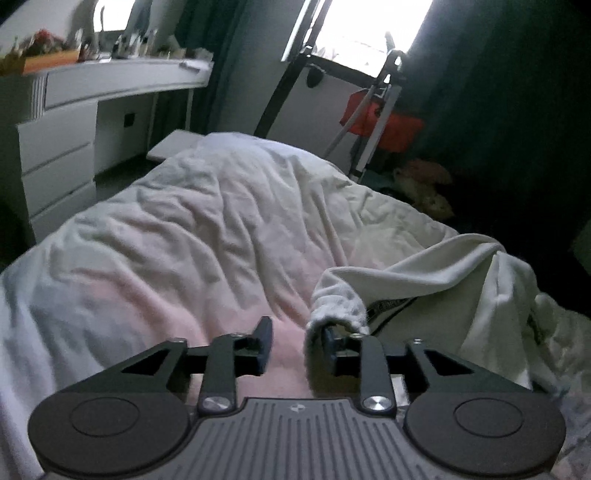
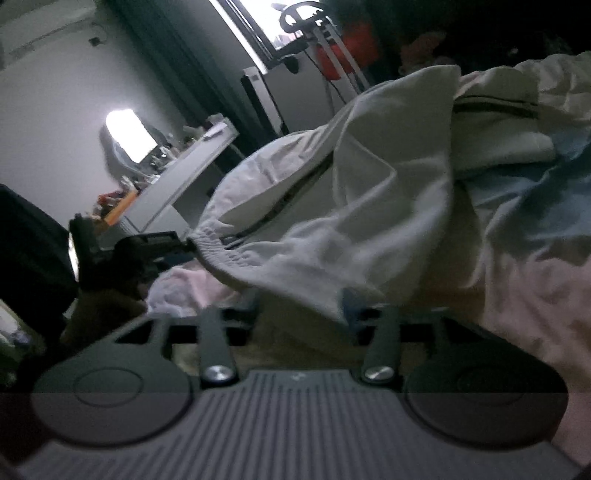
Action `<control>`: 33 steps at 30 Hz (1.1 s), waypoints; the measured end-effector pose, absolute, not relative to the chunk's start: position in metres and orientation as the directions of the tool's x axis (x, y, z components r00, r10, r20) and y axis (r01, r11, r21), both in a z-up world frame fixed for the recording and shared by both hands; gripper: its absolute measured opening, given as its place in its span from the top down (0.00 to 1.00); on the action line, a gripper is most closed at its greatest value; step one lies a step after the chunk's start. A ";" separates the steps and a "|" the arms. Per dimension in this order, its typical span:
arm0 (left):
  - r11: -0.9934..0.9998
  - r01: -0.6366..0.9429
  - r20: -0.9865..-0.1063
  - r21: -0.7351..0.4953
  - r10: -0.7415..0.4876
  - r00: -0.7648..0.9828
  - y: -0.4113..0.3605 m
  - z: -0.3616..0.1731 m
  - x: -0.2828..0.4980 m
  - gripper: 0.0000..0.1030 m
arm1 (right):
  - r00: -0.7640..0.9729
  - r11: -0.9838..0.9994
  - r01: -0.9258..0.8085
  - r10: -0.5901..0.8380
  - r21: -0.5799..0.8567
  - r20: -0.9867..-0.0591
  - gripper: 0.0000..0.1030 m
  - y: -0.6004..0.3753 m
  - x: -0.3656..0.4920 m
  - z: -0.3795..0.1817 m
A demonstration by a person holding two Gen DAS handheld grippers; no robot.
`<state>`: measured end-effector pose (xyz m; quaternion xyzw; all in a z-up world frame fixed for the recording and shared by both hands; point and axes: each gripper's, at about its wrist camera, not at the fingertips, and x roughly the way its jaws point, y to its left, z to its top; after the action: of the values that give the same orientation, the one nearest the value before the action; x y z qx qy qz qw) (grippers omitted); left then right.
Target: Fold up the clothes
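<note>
A cream zip-up jacket (image 1: pixel 443 291) with a dark zipper lies bunched on the bed's rumpled white duvet (image 1: pixel 177 229), low right in the left wrist view. My left gripper (image 1: pixel 295 334) stands open. The jacket's ribbed hem (image 1: pixel 340 310) hangs over its right finger (image 1: pixel 328 338), and its left finger is bare. In the right wrist view the jacket (image 2: pixel 369 192) fills the middle, and its lower edge drapes over my right gripper (image 2: pixel 301 302), whose jaws are wide apart and not pinching the cloth. The left gripper (image 2: pixel 159 240) shows there at the hem's left end.
A white dresser (image 1: pixel 55 158) with drawers and a cluttered top stands left of the bed. Beyond the bed's foot are a bright window (image 1: pixel 369 26), dark curtains, and a metal stand with a red item (image 1: pixel 384 122). A soft toy (image 1: pixel 424 184) lies on the floor at right.
</note>
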<state>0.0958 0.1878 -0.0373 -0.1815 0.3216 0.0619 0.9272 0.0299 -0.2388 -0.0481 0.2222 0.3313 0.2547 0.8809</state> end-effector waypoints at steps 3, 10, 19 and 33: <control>0.932 -0.228 -0.632 -0.281 0.000 0.775 0.187 -0.034 0.091 0.47 | 0.640 0.709 -0.296 0.645 0.640 -0.419 0.29 -0.249 0.035 -0.049; 0.921 -0.254 -0.635 -0.295 0.010 0.773 0.193 -0.031 0.082 0.27 | 0.738 0.709 -0.173 0.553 0.684 -0.387 0.30 -0.271 0.052 -0.062; 0.879 -0.311 -0.554 -0.361 0.066 0.830 0.208 -0.020 0.075 0.20 | 0.635 0.810 -0.054 0.480 0.585 -0.605 0.67 -0.226 0.087 -0.111; 0.918 -0.182 -0.667 -0.353 -0.110 0.737 0.188 -0.064 0.125 0.25 | 0.633 0.537 0.279 0.520 0.796 -0.573 0.60 -0.287 0.078 -0.140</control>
<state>0.1249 0.1877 -0.0641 -0.2016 0.3621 0.0198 0.9099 0.0781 -0.2866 -0.1396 0.4749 0.4210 0.0783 0.7688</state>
